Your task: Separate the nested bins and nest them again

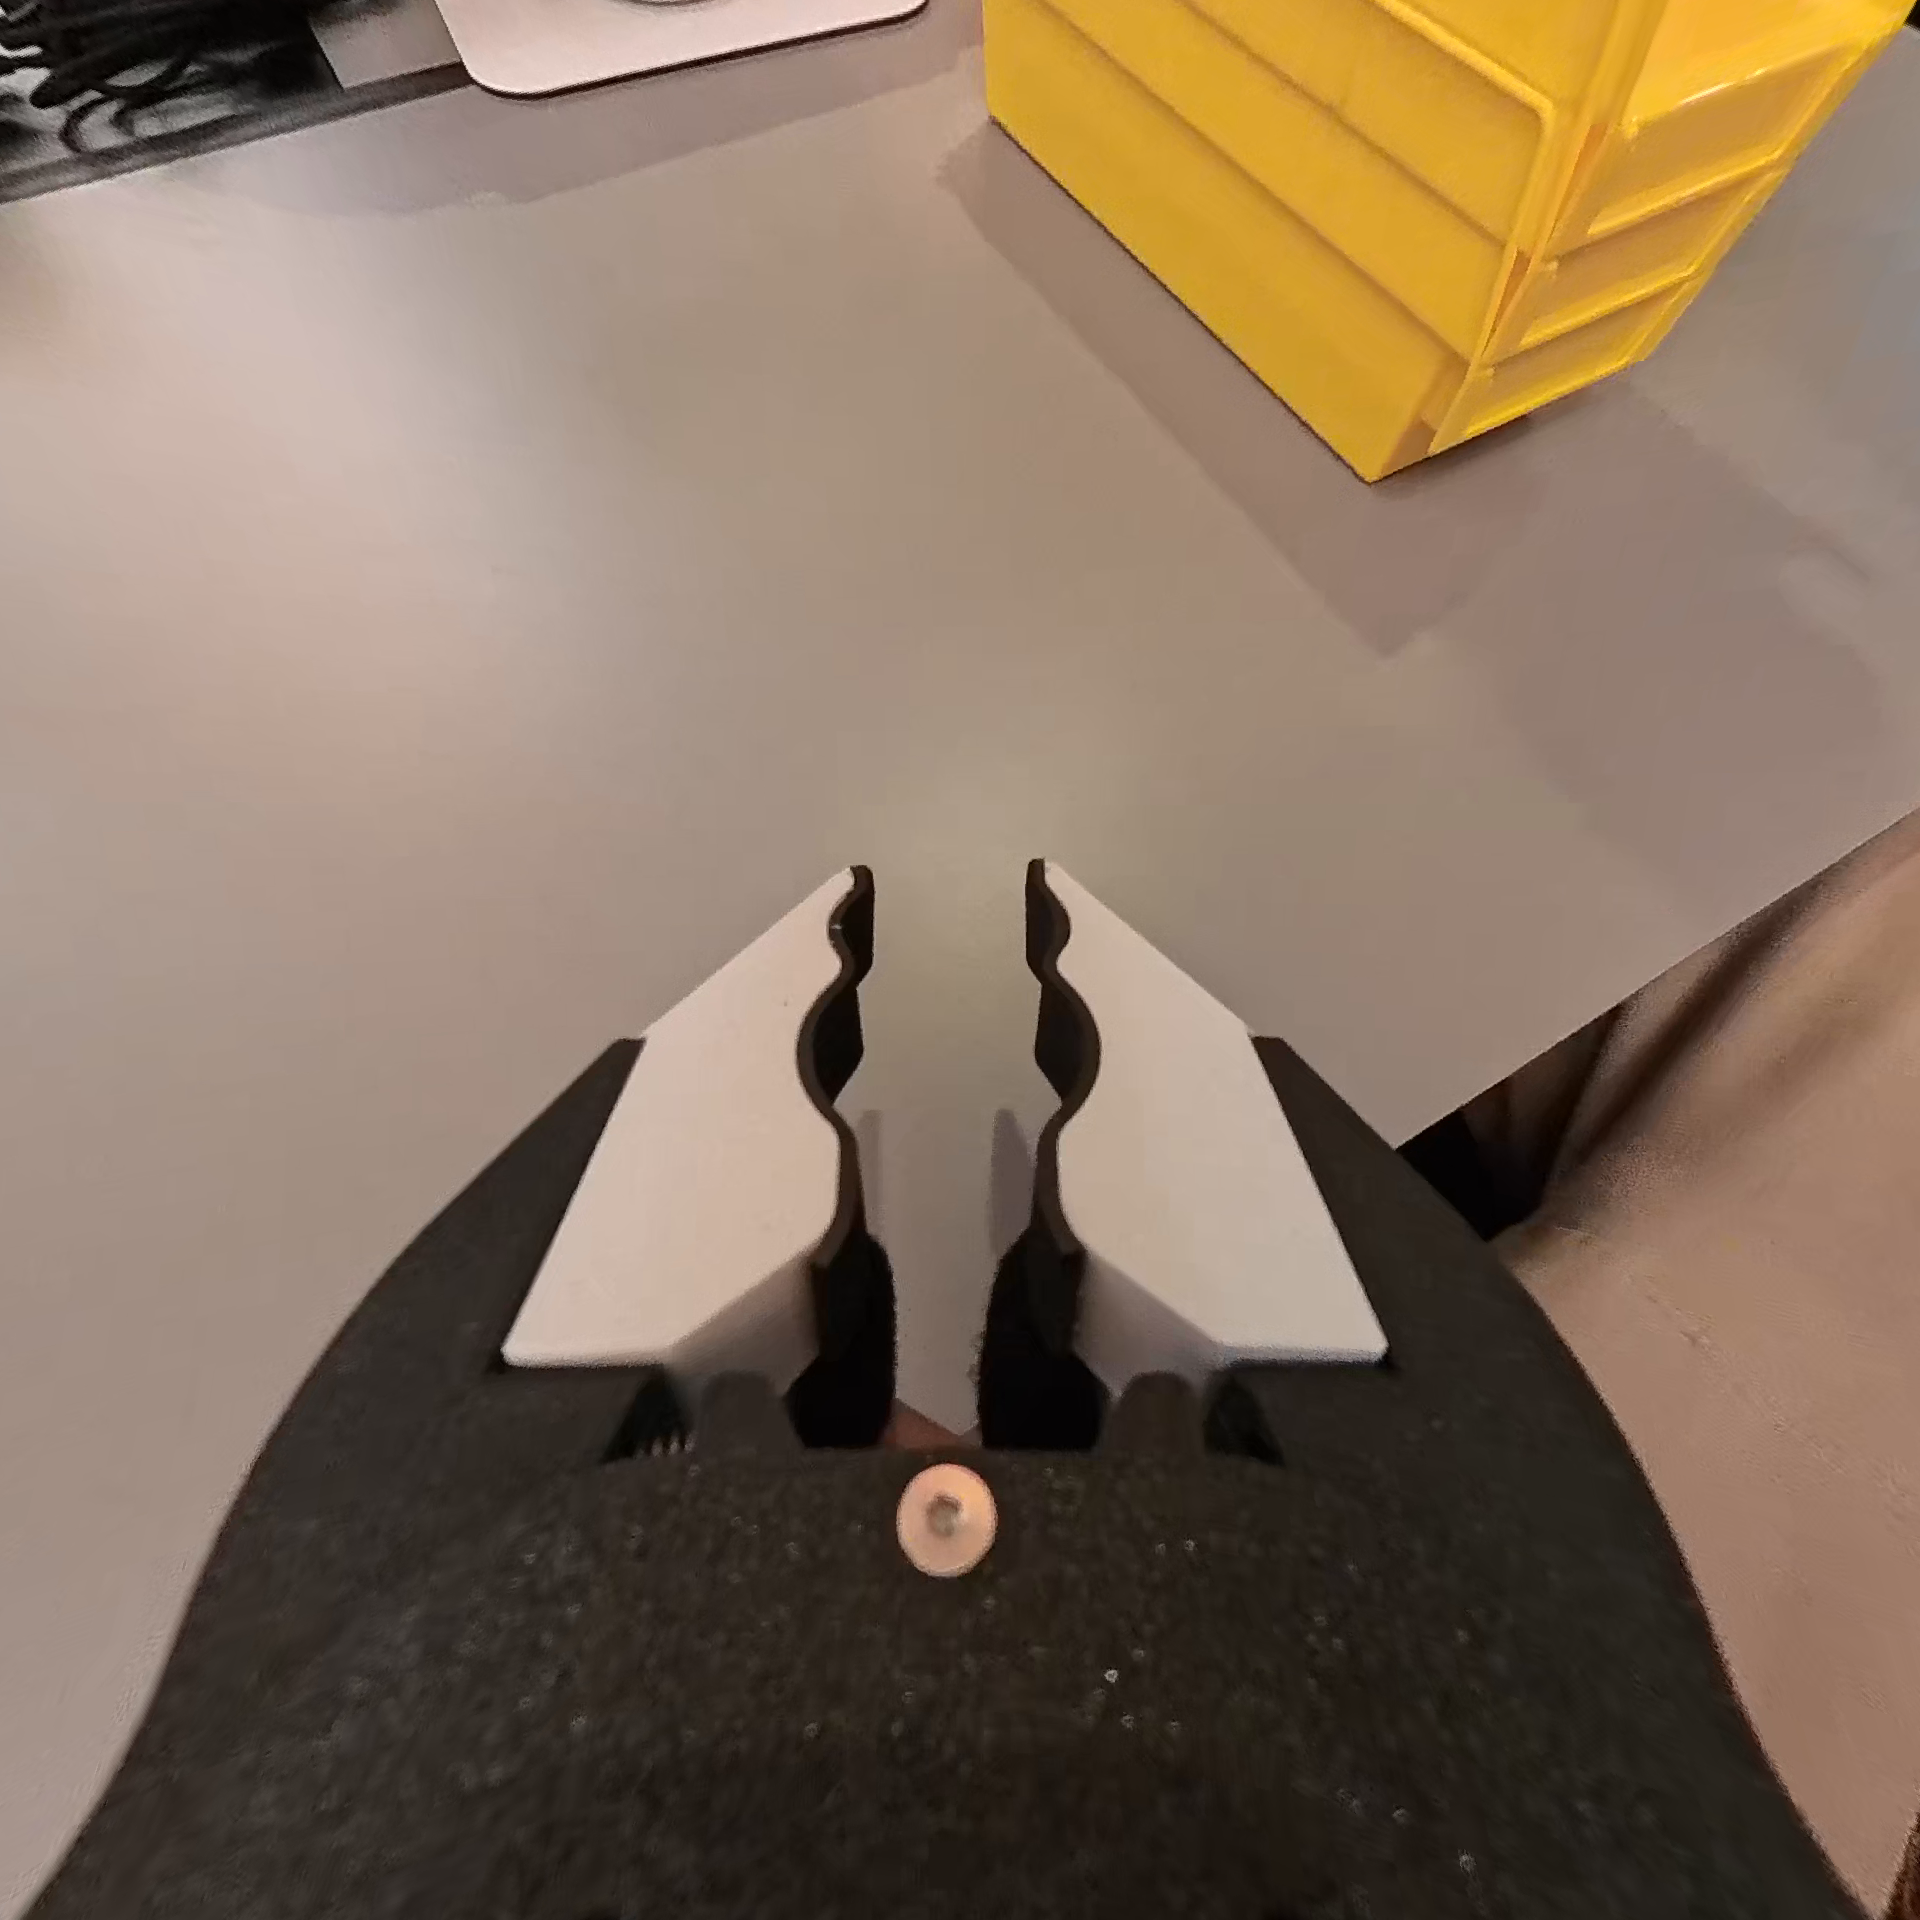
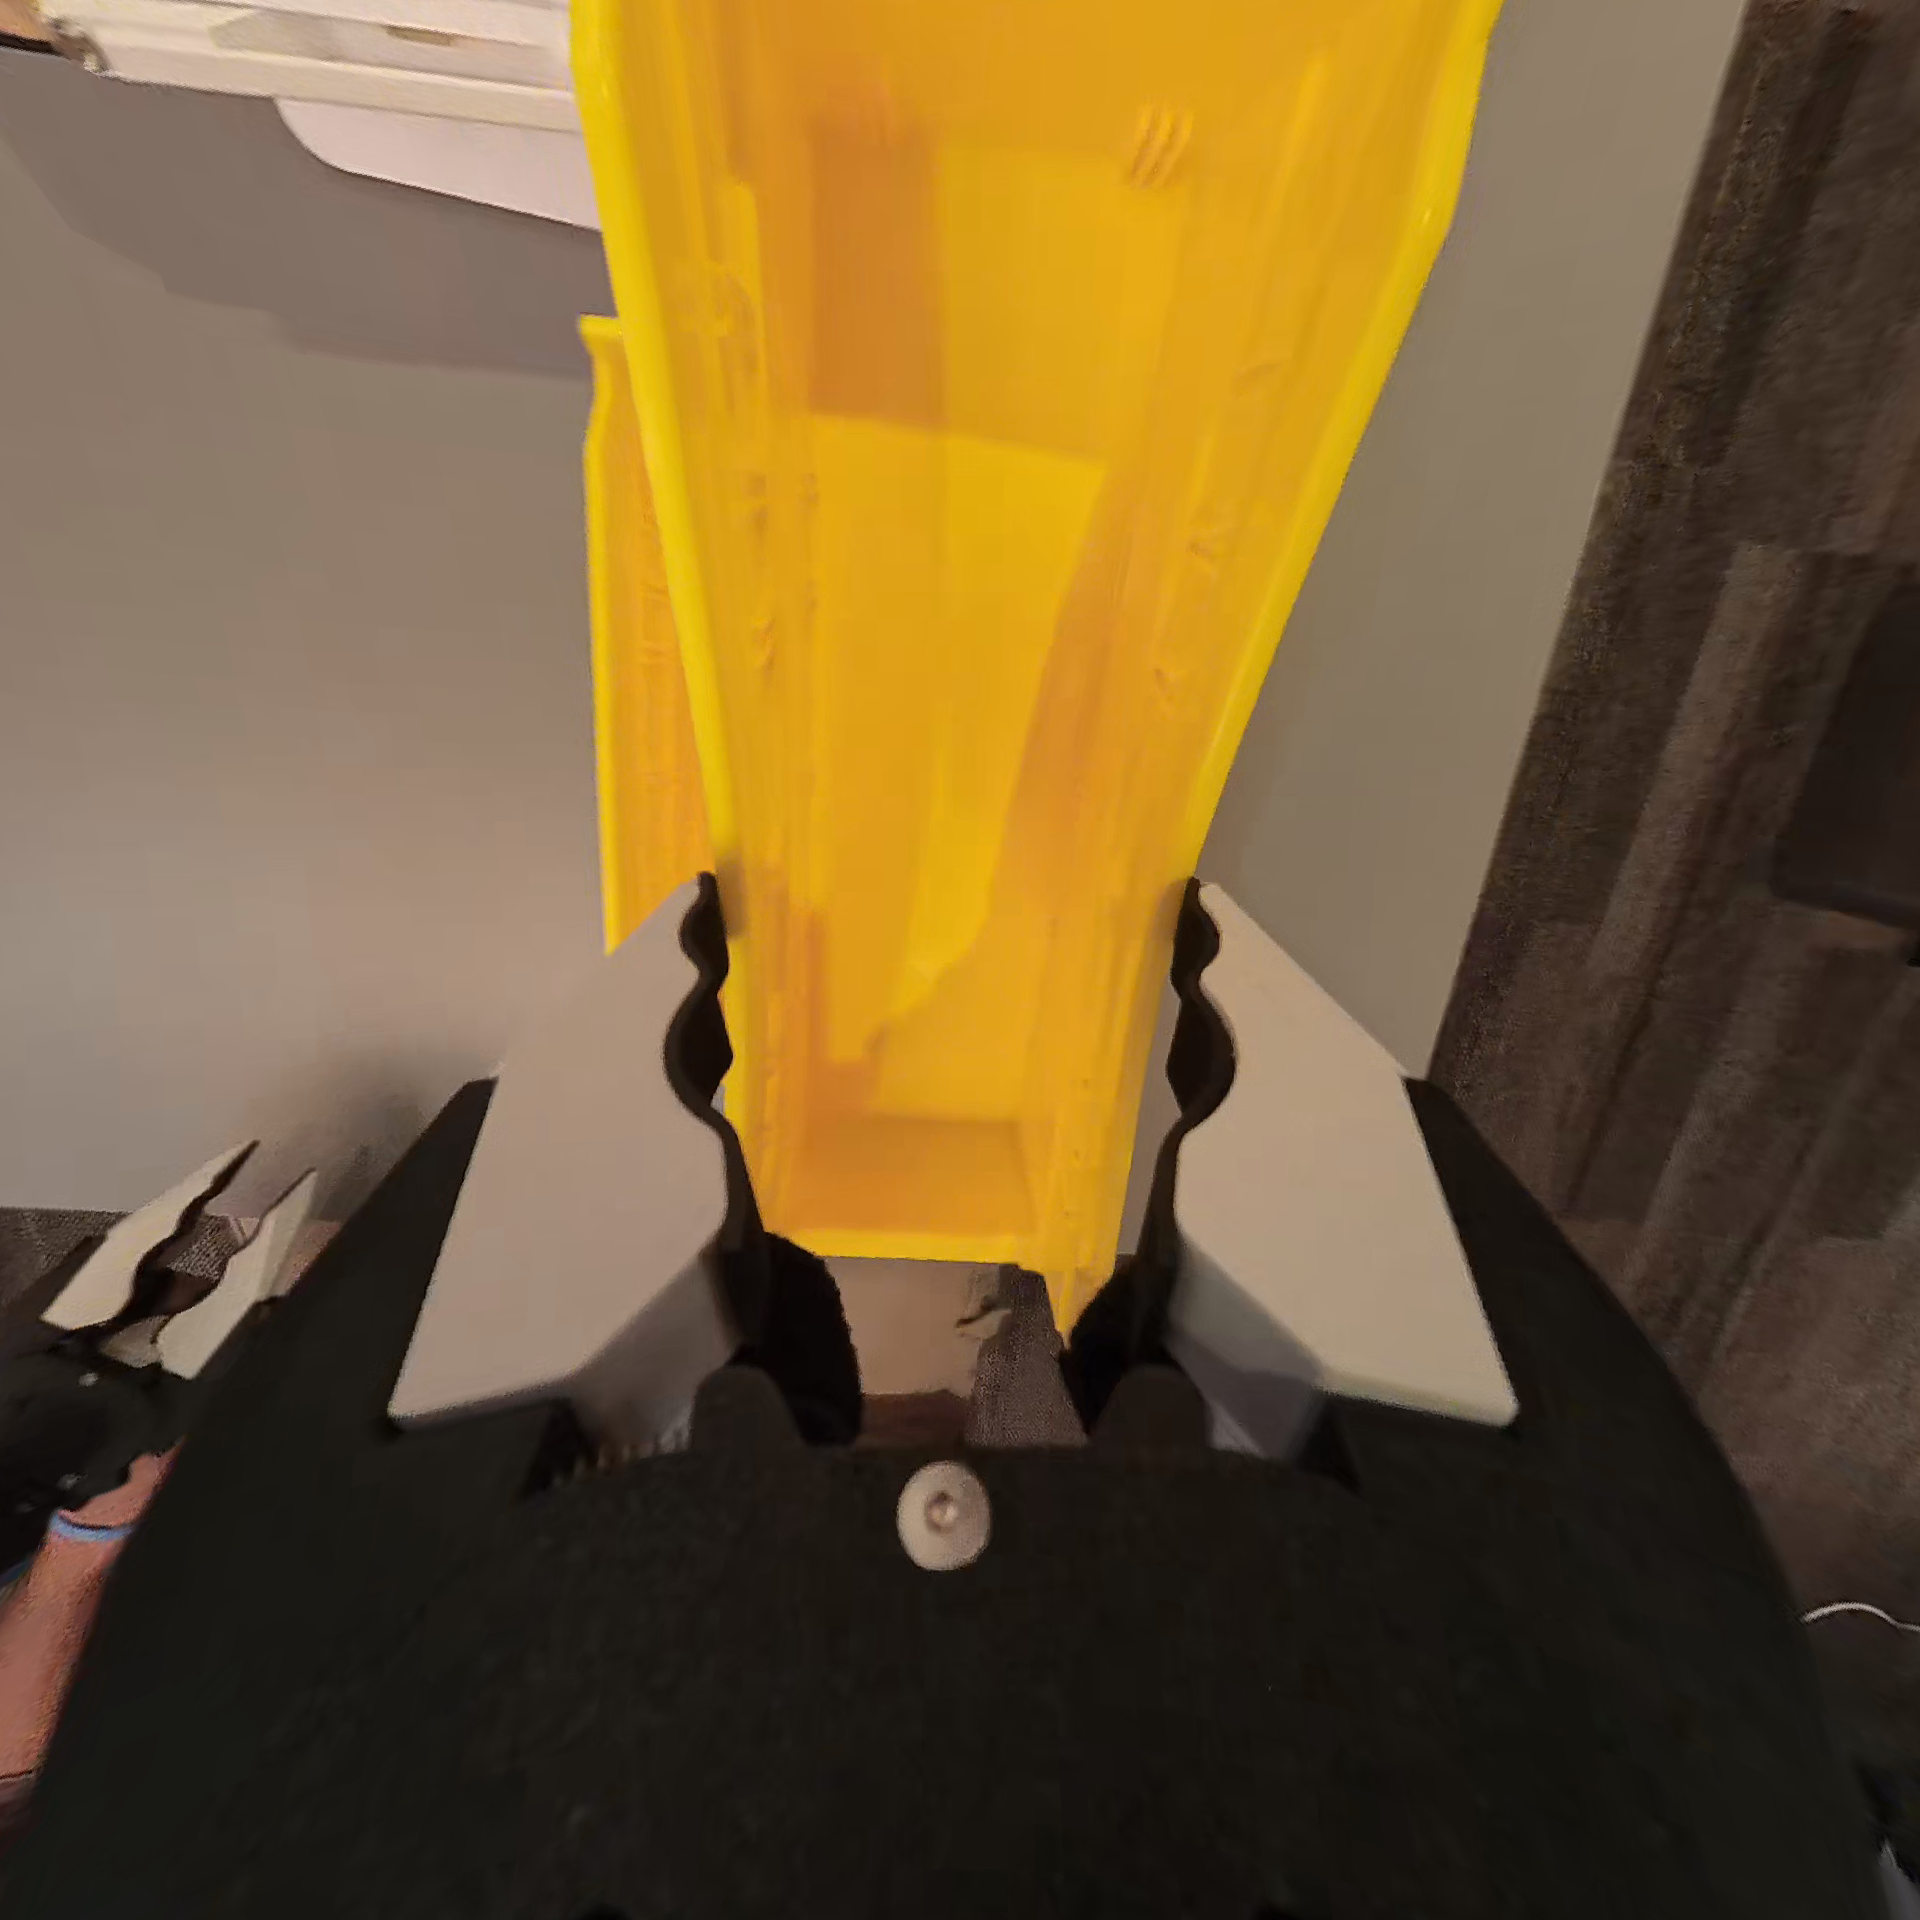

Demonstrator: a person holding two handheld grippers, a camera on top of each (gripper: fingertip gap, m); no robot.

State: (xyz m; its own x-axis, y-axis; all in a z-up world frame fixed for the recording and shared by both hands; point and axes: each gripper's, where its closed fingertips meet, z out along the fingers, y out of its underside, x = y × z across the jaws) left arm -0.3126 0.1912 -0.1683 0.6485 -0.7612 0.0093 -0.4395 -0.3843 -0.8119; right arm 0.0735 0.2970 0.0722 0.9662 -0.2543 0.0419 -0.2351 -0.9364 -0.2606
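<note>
Yellow bins [image 1: 1351,208] cut off, top edge

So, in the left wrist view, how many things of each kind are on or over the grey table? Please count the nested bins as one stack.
Stack of yellow bins: 1
White pad: 1
Bundle of black cables: 1
Left gripper, fingers apart and empty: 1
Total: 4
</note>
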